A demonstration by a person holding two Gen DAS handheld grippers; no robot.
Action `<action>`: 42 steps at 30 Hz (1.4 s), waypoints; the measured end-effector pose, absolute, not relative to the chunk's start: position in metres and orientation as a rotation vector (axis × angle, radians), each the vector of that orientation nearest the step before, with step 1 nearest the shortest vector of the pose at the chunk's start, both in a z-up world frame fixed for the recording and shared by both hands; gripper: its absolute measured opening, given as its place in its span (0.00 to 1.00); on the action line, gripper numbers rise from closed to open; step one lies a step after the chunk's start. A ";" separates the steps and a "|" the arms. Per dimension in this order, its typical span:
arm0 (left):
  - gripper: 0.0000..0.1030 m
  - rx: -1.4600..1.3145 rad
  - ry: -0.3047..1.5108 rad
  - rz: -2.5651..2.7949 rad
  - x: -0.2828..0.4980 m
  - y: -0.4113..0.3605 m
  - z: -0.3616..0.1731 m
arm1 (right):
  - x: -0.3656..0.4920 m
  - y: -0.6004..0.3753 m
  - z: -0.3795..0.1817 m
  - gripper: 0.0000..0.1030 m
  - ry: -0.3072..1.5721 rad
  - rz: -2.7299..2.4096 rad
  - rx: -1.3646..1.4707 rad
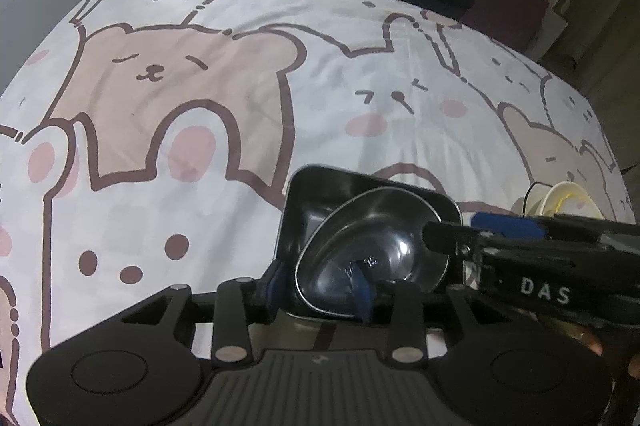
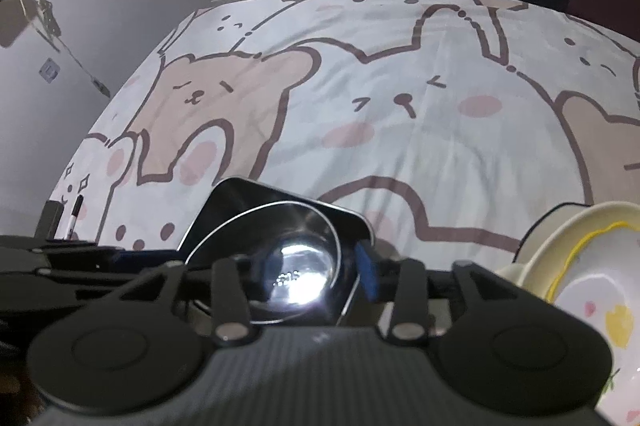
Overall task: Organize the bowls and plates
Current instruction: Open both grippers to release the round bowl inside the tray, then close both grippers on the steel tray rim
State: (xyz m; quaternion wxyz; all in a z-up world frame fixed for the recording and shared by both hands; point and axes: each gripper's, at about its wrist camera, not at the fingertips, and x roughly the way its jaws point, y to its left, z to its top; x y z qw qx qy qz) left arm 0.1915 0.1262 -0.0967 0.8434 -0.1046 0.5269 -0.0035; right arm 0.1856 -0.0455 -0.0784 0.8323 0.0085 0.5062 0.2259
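Item: round steel bowl [image 1: 372,250] nested in square steel tray [image 1: 304,198], directly between my fingers.

My left gripper [image 1: 320,286] stands part open astride the near rims, pads apparently not pressing; my right gripper [image 2: 304,278], likewise part open, straddles the bowl. Judged light, rigid, slippery; take by the rim. Both hands pitch steeply down. Ceramic bowls [image 2: 580,266] just right: fragile.

round steel bowl [image 2: 296,258] nested in square steel dish [image 2: 240,206], cartoon bedsheet [image 2: 400,66]
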 end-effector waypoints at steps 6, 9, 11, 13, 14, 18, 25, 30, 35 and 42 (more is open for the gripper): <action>0.66 -0.222 1.067 -0.003 0.190 0.134 -0.090 | 0.182 -0.058 -0.072 0.71 1.078 0.471 0.062; 0.74 -0.226 1.065 0.005 0.193 0.137 -0.092 | 0.179 -0.067 -0.071 0.88 1.091 0.441 0.104; 0.81 -0.223 1.055 0.007 0.195 0.139 -0.093 | 0.179 -0.073 -0.072 0.90 1.108 0.433 0.131; 0.87 -0.213 1.039 0.004 0.197 0.140 -0.093 | 0.178 -0.078 -0.074 0.89 1.125 0.421 0.157; 0.87 -0.208 1.036 0.003 0.199 0.141 -0.093 | 0.178 -0.080 -0.075 0.88 1.133 0.416 0.171; 0.73 -0.204 1.038 -0.019 0.205 0.143 -0.092 | 0.177 -0.088 -0.083 0.50 1.185 0.410 0.243; 0.43 -0.166 1.093 -0.034 0.216 0.143 -0.101 | 0.175 -0.090 -0.092 0.23 1.210 0.363 0.235; 0.29 -0.155 1.110 -0.041 0.220 0.145 -0.106 | 0.177 -0.088 -0.094 0.19 1.214 0.373 0.252; 0.23 -0.131 1.121 -0.056 0.222 0.143 -0.108 | 0.179 -0.077 -0.100 0.13 1.238 0.371 0.235; 0.19 -0.097 1.129 -0.083 0.225 0.139 -0.112 | 0.178 -0.070 -0.103 0.09 1.236 0.329 0.264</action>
